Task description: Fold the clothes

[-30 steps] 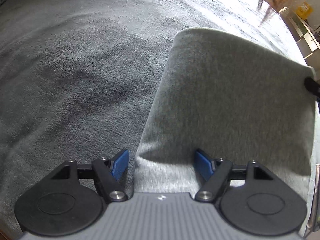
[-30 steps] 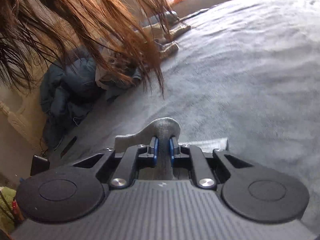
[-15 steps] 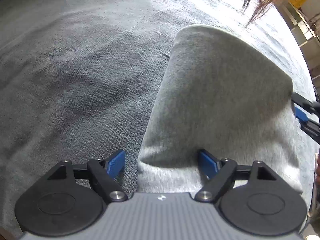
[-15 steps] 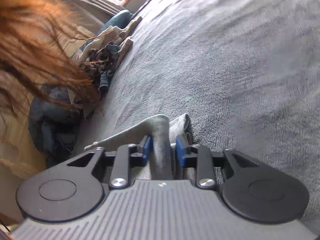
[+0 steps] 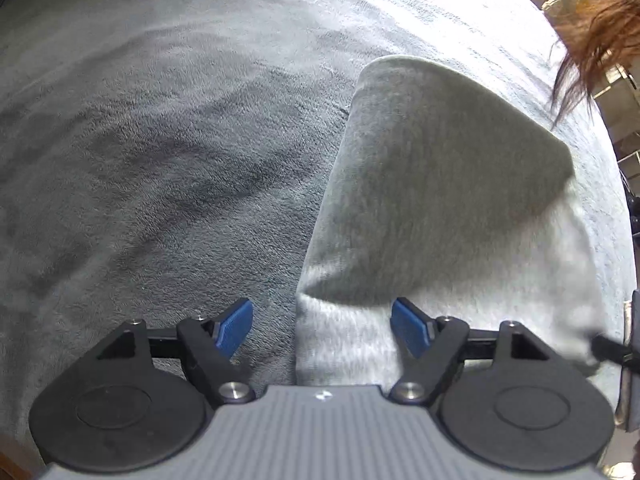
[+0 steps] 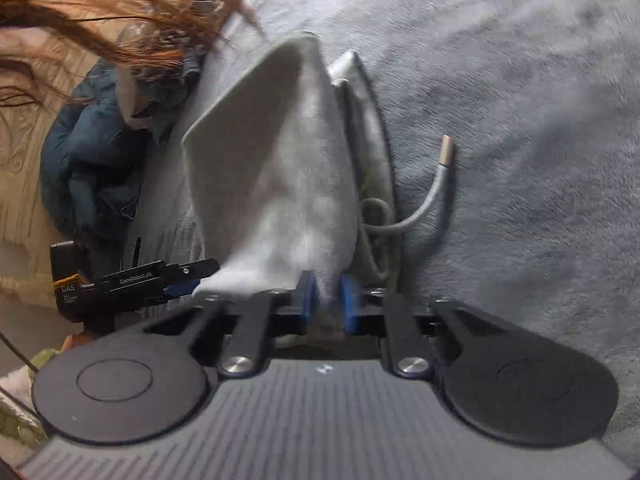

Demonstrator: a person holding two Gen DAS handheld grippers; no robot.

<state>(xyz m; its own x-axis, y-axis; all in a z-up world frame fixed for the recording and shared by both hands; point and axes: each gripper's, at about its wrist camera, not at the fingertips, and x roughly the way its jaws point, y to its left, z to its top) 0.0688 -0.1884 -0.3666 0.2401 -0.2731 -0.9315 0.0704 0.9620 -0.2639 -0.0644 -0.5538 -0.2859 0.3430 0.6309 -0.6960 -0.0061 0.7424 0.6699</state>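
Note:
A light grey garment point(image 5: 440, 200) lies folded on the grey blanket point(image 5: 160, 160). My left gripper point(image 5: 322, 316) points down over its near left corner. Its jaws stand wide and are closing; the cloth's edge lies between the blue pads without being pressed. My right gripper point(image 6: 328, 296) is closing, and its pads pinch a raised fold of the garment point(image 6: 280, 160). A grey drawstring point(image 6: 428, 200) with a metal tip trails out to the right. The left gripper point(image 6: 188, 278) shows side-on at the garment's left corner. One right finger point(image 5: 612, 350) shows at the edge of the left wrist view.
A heap of dark blue clothes point(image 6: 88, 152) sits at the blanket's far left edge. The person's long reddish hair point(image 6: 120, 12) hangs into the top of the right wrist view and also shows as hair point(image 5: 600, 28) at the upper right. Grey blanket point(image 6: 520, 120) spreads to the right.
My right gripper swung round and came nearer with the fold, loosening a little and pinching again. The garment's top layer slid toward the near side. The left gripper stayed over its corner.

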